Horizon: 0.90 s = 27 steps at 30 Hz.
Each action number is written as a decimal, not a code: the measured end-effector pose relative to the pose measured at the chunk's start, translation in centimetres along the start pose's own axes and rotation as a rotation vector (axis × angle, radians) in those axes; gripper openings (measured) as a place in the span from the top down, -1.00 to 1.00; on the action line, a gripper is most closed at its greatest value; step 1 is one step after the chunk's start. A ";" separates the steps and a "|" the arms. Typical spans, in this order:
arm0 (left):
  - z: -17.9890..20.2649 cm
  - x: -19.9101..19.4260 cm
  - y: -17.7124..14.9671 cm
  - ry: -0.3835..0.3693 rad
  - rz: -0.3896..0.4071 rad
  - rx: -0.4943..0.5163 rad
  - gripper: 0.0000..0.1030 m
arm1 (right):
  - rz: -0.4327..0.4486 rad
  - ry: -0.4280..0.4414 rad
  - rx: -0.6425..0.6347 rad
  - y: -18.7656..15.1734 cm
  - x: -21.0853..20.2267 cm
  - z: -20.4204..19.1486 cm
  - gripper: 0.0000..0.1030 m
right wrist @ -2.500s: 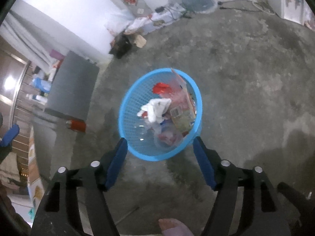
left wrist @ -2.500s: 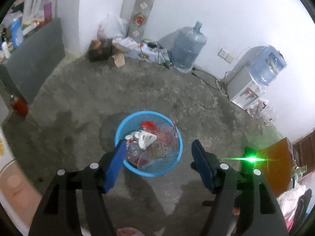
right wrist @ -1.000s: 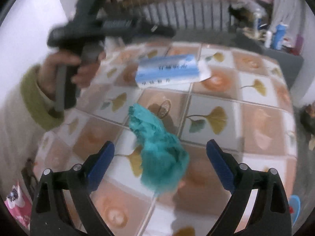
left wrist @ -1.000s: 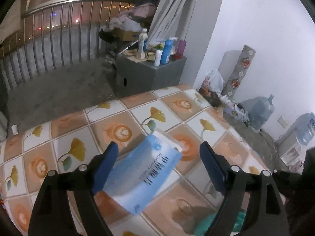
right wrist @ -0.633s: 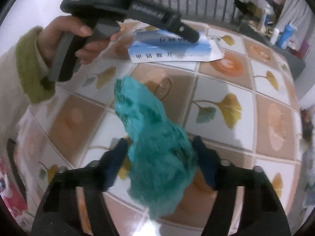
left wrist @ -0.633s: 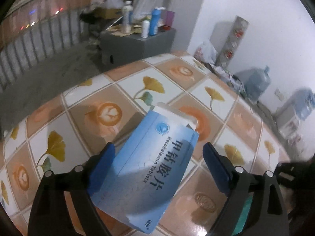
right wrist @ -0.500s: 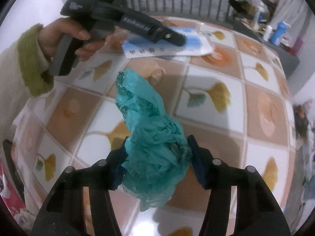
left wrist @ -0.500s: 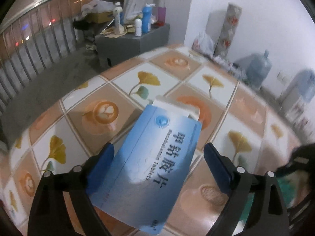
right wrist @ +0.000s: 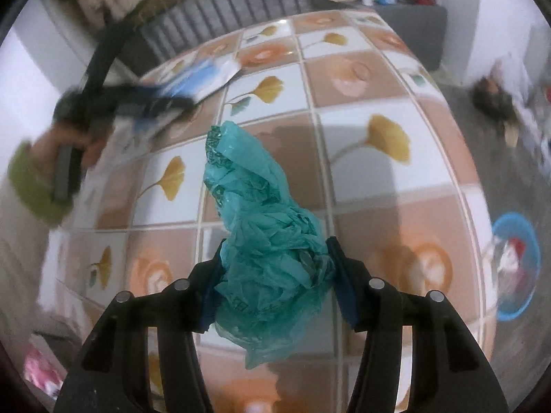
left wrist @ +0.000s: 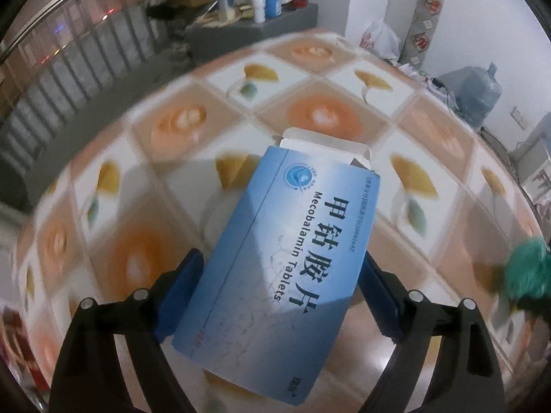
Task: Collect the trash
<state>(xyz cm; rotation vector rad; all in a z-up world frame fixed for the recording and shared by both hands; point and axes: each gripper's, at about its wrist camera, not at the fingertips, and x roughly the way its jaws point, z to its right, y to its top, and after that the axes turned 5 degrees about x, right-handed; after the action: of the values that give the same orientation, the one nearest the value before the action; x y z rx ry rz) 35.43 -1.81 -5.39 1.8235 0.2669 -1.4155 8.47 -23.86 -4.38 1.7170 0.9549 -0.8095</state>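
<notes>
Left gripper: blue fingers pressed against both long edges of a blue tablet box, which is clamped between them; box flat side up, white end flap open at its far end, raised above the tiled table; whether its far end touches the tiles cannot be told.

Right gripper: fingers closed narrowly on a crumpled teal plastic bag; the bag bulges over and below the pads, one twisted end standing up and away from the gripper, its lower folds hanging beneath.

Relative to the table: the teal bag is held over the tiles near the middle; the box and the left gripper, blurred, sit over the far left part, well apart from the bag; a blue basket with rubbish in it stands on the floor beyond the right edge; a grey cabinet carrying bottles stands past the far edge.
</notes>
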 end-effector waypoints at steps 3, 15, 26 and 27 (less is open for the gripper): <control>2.1 -2.4 -4.1 -0.019 -0.003 -0.041 -0.67 | 0.003 0.042 0.037 -1.1 -0.6 0.8 0.00; 7.3 -9.5 -17.2 -0.166 0.085 -0.463 -0.67 | 0.016 0.204 0.152 -2.9 -1.4 2.7 -0.01; 8.7 -11.3 -16.6 -0.168 0.196 -0.548 -0.67 | 0.007 0.250 0.189 -3.9 -2.4 3.4 -0.29; 8.9 -11.1 -16.4 -0.134 0.182 -0.531 -0.67 | 0.020 0.235 0.167 -4.1 -2.9 3.3 -0.31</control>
<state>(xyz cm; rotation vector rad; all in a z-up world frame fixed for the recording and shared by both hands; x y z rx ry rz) 15.36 6.12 -3.50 1.2814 0.3586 -1.1925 3.18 -26.74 -4.67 1.9968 1.0480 -0.7011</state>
